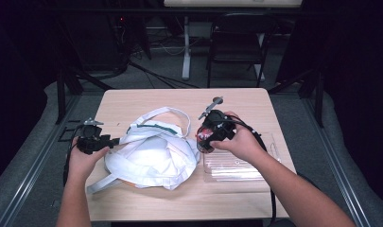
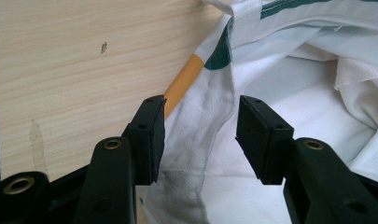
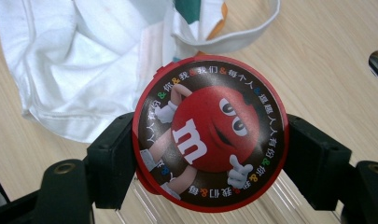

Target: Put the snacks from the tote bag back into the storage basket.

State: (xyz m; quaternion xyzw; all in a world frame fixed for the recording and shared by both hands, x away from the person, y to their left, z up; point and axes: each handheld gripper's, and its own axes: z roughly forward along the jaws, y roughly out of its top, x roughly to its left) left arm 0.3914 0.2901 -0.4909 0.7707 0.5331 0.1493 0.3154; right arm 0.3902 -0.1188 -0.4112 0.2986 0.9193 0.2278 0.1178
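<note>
Left gripper (image 1: 114, 141) at left table edge, held level, tips at the left rim of the white cloth bag (image 1: 151, 153). Jaws spread in the left gripper view (image 2: 199, 135); a fold of the bag's fabric (image 2: 203, 140) stands between the pads, lying against the left pad, clear of the right pad. Not pinched. Green and orange print visible on the cloth just above the jaws.

Bag crumpled at table centre, mouth facing up, one strap looping toward the far edge, another trailing toward the near left corner. Wooden table (image 1: 236, 101) bare beyond it.

Right gripper (image 1: 204, 141) just right of the bag, raised over the table, tips pointing down and left. Clamped on a round red candy tin (image 3: 209, 133): both pads pressed on opposite sides of its rim, lid face with red cartoon character turned toward the right gripper view's camera. Tin seen in the high view (image 1: 203, 137) as a red patch under the gripper head, beside the bag's right edge.

Clear plastic tray (image 1: 236, 168) flat on the table at right, under the right hand, near the edge.
</note>
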